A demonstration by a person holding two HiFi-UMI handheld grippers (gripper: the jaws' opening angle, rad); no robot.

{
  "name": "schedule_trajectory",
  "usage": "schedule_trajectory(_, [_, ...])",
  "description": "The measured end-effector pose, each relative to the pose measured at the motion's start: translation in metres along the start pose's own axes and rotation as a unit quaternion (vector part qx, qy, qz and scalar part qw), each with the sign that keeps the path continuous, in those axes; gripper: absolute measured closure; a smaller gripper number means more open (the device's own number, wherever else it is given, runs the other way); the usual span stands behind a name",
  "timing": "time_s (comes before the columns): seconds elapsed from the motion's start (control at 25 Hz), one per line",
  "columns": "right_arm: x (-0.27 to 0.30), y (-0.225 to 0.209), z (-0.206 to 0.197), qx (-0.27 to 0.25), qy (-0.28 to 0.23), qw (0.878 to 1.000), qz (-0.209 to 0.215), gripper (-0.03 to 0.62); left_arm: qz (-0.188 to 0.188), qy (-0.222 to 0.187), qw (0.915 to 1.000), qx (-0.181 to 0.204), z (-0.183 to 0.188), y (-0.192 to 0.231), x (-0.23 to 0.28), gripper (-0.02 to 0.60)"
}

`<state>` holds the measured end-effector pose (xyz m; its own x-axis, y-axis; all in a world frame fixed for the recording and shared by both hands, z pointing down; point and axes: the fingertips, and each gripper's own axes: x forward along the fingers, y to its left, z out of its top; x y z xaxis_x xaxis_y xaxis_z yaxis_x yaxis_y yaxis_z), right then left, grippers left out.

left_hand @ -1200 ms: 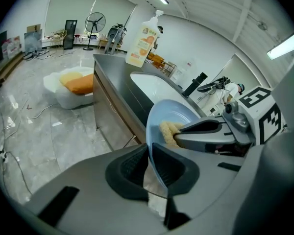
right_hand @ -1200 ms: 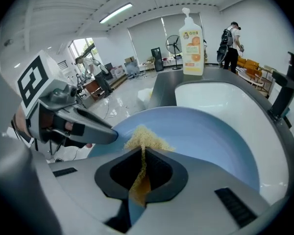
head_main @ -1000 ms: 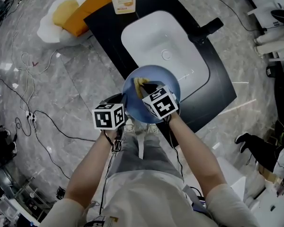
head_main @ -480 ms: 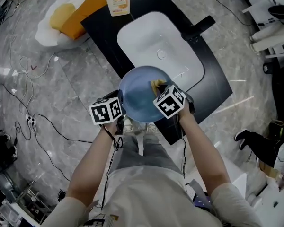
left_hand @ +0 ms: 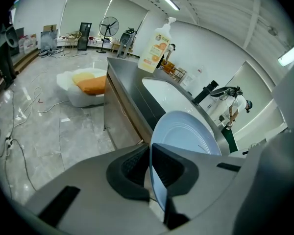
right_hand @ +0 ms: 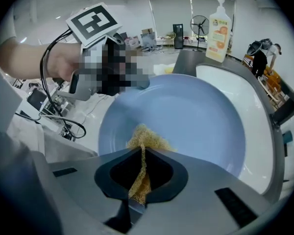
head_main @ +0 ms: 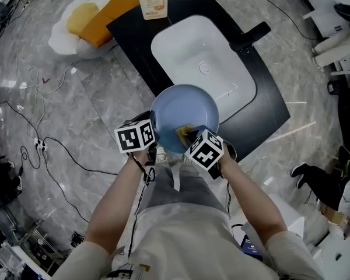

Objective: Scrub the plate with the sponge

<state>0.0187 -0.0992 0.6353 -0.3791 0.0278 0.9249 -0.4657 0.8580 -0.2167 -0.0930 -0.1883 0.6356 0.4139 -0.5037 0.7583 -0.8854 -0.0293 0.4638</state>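
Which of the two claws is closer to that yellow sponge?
Right. The right gripper is shut on the sponge, holding it against the blue plate. The left gripper is clamped on the plate's rim, apart from the sponge.

Pale blue round plate [head_main: 186, 107], clean-looking, held tilted in the air just in front of the white sink [head_main: 186, 45], yellow mesh sponge [head_main: 182, 134] squashed thin, pressed on the plate's near inner face.

Smooth, softly glossy pale-blue plate [head_main: 184, 105] here; the sponge [right_hand: 147, 136] on it is a rough, fibrous yellow mesh. White sink basin [head_main: 192, 51] gleams slick, the counter [head_main: 268, 107] around it looks dark and matt, and the floor [head_main: 87, 92] is polished grey stone with reflections.
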Motion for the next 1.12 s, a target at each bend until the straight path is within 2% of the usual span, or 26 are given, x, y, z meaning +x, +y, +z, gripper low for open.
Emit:
schedule_trajectory(0.12, [0.008,0.010,0.023,0.012,-0.034,0.999,0.031,0.548,-0.008,0.010,0.9999,0.011,-0.004,0.000,-0.002,0.554])
schedule_trajectory(0.28, [0.016,0.001,0.048,-0.023,-0.047,0.999,0.017,0.549,-0.026,0.028,0.9992,0.015,-0.013,-0.007,-0.002,0.554])
schedule_trajectory(0.4, [0.020,-0.014,0.069,-0.012,-0.071,0.997,0.015,0.549,-0.028,0.031,0.9990,0.016,-0.016,-0.007,-0.003,0.554])
schedule_trajectory(0.48, [0.019,-0.031,0.081,-0.001,-0.086,0.996,-0.003,0.549,-0.030,0.030,0.9990,0.013,-0.017,-0.006,-0.004,0.554])
schedule_trajectory(0.6, [0.011,-0.073,0.086,0.038,-0.103,0.992,-0.059,0.549,-0.028,0.026,0.9992,0.010,-0.016,-0.005,-0.004,0.554])
schedule_trajectory(0.72, [0.000,-0.106,0.074,0.065,-0.094,0.987,-0.109,0.549,-0.022,0.022,0.9995,0.007,-0.017,-0.004,-0.005,0.554])
schedule_trajectory(0.92, [-0.014,-0.120,0.030,0.014,-0.019,0.988,-0.151,0.549,-0.001,0.019,0.9998,-0.007,-0.014,0.001,-0.005,0.554])
schedule_trajectory(1.0, [-0.018,-0.114,0.008,0.007,0.007,0.989,-0.148,0.549,0.003,0.016,0.9998,-0.006,-0.013,0.001,-0.005,0.554])
schedule_trajectory(1.12, [-0.023,-0.091,-0.015,0.007,0.022,0.993,-0.115,0.549,0.005,0.017,0.9998,-0.008,-0.014,0.002,-0.007,0.554])
